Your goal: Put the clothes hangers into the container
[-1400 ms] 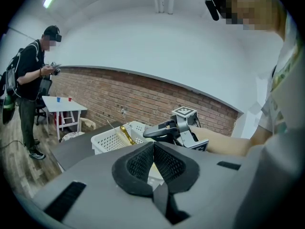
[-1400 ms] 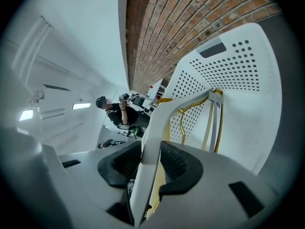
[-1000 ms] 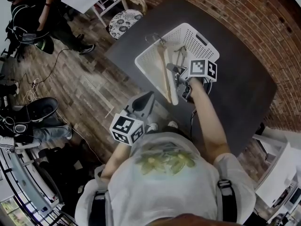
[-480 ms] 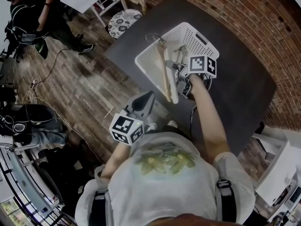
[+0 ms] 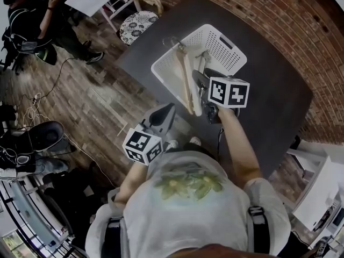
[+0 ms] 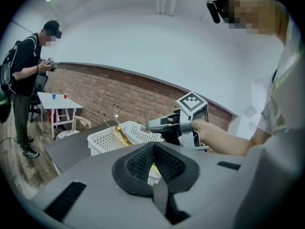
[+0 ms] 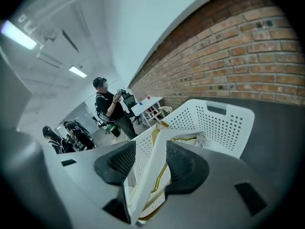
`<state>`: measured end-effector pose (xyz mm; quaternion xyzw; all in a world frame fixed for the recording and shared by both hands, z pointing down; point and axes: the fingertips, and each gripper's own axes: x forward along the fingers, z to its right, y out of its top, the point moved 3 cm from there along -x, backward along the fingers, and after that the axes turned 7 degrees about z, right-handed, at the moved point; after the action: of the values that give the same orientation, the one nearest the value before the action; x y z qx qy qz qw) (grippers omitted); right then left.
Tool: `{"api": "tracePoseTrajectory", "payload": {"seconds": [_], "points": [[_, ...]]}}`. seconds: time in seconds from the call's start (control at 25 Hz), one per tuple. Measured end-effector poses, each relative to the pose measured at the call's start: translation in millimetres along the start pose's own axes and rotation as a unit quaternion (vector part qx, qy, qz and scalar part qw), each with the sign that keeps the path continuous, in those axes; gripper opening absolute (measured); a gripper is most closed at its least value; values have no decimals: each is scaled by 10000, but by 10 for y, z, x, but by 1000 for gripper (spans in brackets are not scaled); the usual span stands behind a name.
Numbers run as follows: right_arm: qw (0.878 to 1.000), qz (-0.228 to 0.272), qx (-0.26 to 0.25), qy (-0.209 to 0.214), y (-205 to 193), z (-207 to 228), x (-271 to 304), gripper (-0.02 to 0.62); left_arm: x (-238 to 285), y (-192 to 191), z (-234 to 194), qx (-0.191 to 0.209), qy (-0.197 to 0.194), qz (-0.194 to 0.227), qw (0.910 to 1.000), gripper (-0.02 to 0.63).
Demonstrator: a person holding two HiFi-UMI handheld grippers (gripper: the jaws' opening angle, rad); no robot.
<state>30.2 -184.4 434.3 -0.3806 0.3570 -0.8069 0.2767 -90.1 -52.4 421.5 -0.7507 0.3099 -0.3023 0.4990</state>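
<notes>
Two grippers in shot, and the right gripper (image 7: 151,149) is the busy one. Its black ribbed pads have just been opening and now stand wide. The flat, pale arm of a hanger (image 7: 148,178) runs through the gap, the left pad clear of it and the right pad's edge just beside it, no squeeze on it. Under that arm curls a second hanger (image 7: 163,174), golden-brown and glossy.

Both lie in the white plastic basket (image 7: 224,123), its walls punched with neat rows of small holes and a slot handle cut in the far end.

From the head view, the hangers run along the basket's left side, their near ends poking out over the near rim. A thin wire hook (image 5: 174,41) stands up at the far left corner. The basket sits on a dark, matte table (image 5: 269,101), with rough red brick wall (image 5: 279,15) on the far right.

Over to the left gripper (image 6: 154,149): it hangs near the person, off the table's near-left edge above the plank floor (image 5: 80,95). Its ribbed pads meet in a pointed wedge, with nothing between them.
</notes>
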Motion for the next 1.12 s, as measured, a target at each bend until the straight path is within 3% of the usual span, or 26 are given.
{"api": "tracePoseTrajectory", "payload": {"seconds": [0.04,0.12,0.16,0.28,0.44,0.56,0.68,1.12], "points": [[9998,139,-115,42,14,-53,-75,207,1,3,9,-4,-28,10,10000,29],[9984,444,-282,202,32,-183,-244,82,2,3,30,-5,-88,30,10000,29],[9971,593,-357,320,40,-263,-333,60,-1,-1,39,-4,-118,35,9999,29],[9905,990,-739,606,46,-492,-581,46,-7,-25,70,-8,-212,27,9998,29],[9739,1468,-1651,517,-10,-689,-875,38,-14,-72,150,-19,-378,-8,9993,29],[9630,1734,-1965,629,-147,-829,-1062,35,-44,-137,228,-55,-531,-57,9986,29],[9605,1830,-1979,691,-307,-876,-1174,34,-44,-185,290,-56,-655,-104,9978,29],[9697,1613,-1696,698,-662,-919,-1306,34,-115,-250,457,17,-850,-112,9963,29]]}}
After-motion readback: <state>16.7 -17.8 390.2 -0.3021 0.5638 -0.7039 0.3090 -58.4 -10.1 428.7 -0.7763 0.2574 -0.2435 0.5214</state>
